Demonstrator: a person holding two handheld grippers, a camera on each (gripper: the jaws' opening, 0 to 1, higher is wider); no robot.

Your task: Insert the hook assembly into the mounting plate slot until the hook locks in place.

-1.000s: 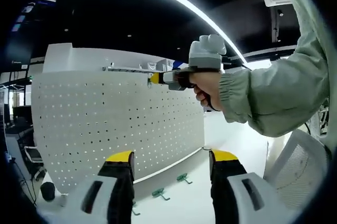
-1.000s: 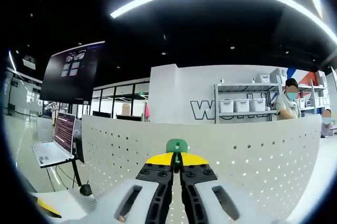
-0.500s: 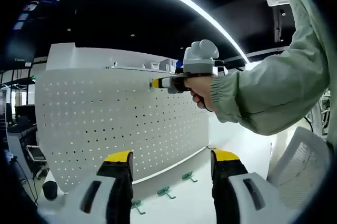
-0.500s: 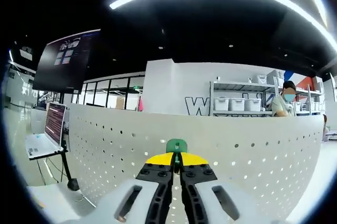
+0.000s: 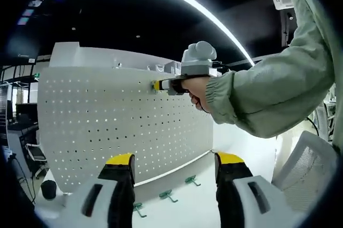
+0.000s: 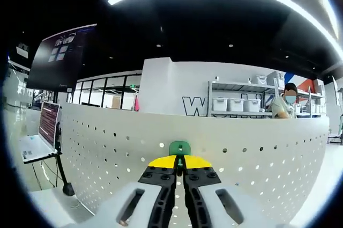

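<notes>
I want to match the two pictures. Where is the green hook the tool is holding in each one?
Left gripper view: the right tool is up at the board's top edge, centre; the hook it holds is too small to make out.
Right gripper view: the green hook sits at lower centre, pinched between the yellow tips.
Shared landmark: the white board with holes.

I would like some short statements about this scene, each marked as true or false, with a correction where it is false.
1. The right gripper is shut on a green hook. True.
2. The left gripper holds a hook. False: its jaws are apart with nothing between them.
3. Spare green hooks lie on the white table below the pegboard. True.
4. The pegboard is black. False: it is white with rows of small holes.
</notes>
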